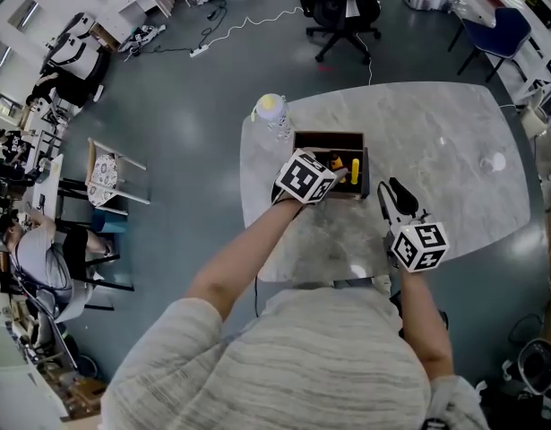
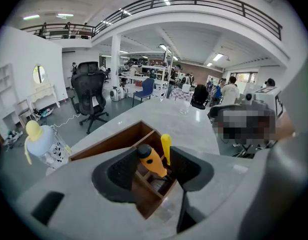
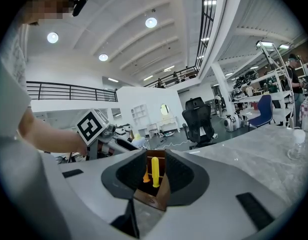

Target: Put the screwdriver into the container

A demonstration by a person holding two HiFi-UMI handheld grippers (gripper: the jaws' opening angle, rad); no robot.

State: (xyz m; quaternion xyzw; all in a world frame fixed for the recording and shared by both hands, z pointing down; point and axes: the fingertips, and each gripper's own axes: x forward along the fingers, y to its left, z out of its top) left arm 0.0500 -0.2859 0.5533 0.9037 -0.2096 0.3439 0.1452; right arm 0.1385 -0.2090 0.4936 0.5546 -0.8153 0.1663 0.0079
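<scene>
A brown wooden container (image 1: 329,138) with dividers stands on the marble table (image 1: 436,133). An orange-handled screwdriver (image 2: 152,161) stands slanted in one compartment beside a yellow tool (image 2: 166,146). My left gripper (image 2: 155,170) hangs over the container with its jaws open on either side of the orange handle; the pads do not press on it. In the head view the left gripper (image 1: 333,172) covers the container's near left corner. My right gripper (image 1: 388,190) waits just right of the container, open and empty. In the right gripper view, the right gripper (image 3: 154,178) frames the container (image 3: 156,196) and the yellow tool (image 3: 155,171).
A clear bottle with a yellow cap (image 1: 271,113) stands at the table's far left corner, close to the container. A small clear object (image 1: 493,161) lies at the table's right. A black office chair (image 1: 342,7) stands on the floor beyond the table.
</scene>
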